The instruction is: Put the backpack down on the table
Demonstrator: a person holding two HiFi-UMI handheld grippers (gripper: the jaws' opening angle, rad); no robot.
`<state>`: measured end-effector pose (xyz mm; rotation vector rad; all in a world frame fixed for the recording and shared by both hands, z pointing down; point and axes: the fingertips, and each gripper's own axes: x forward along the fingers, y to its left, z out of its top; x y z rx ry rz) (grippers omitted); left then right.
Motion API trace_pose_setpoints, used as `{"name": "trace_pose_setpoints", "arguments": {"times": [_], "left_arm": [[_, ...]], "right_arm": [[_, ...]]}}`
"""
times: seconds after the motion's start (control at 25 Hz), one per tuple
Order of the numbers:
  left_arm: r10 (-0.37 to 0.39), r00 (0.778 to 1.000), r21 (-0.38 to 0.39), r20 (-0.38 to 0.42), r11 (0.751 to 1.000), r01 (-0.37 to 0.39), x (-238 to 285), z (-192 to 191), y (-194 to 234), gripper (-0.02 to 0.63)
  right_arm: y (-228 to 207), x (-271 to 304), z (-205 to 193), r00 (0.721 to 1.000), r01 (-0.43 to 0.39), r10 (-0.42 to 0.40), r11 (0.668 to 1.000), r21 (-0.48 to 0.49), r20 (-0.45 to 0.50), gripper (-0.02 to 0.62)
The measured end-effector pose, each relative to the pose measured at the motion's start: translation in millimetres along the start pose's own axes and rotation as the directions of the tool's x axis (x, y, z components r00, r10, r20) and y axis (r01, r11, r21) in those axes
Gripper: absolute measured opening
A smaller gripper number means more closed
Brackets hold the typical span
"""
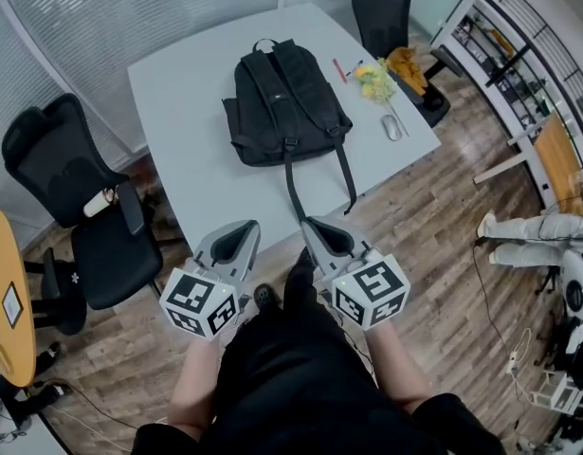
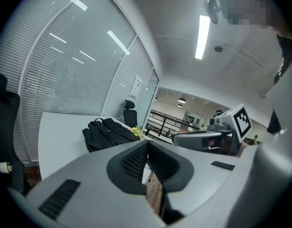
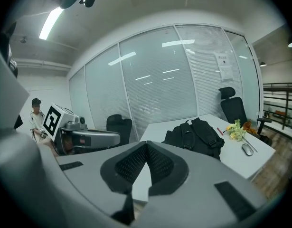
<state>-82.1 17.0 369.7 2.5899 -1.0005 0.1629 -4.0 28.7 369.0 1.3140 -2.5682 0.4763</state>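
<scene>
The black backpack (image 1: 286,102) lies flat on the white table (image 1: 182,140) in the upper middle of the head view, strap side up. Its long axis runs top to bottom, carry handle toward the top edge and loose straps (image 1: 293,186) trailing down. Below it, the left gripper (image 1: 242,227) and right gripper (image 1: 315,226) are both clenched on nothing.

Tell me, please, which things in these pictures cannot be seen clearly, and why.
- Backpack underside, head view: it lies straps up and hides its own lower face.
- Yellow-green bundle by the mouse, all views: too small to identify.
- Table near edge, right gripper view: the shut right tongs cover it.
</scene>
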Motion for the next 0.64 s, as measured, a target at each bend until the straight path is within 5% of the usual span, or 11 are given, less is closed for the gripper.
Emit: {"name": "trace_pose_setpoints", "arguments": {"times": [0.64], "left_arm": [[-0.018, 1.0, 0.001, -0.02, 1.0, 0.018, 2.7, -5.5, -2.6, -0.002]], "right_arm": [[-12.1, -10.3, 0.1, 1.0, 0.029, -0.029, 0.999, 0.036, 0.005, 0.011]]}}
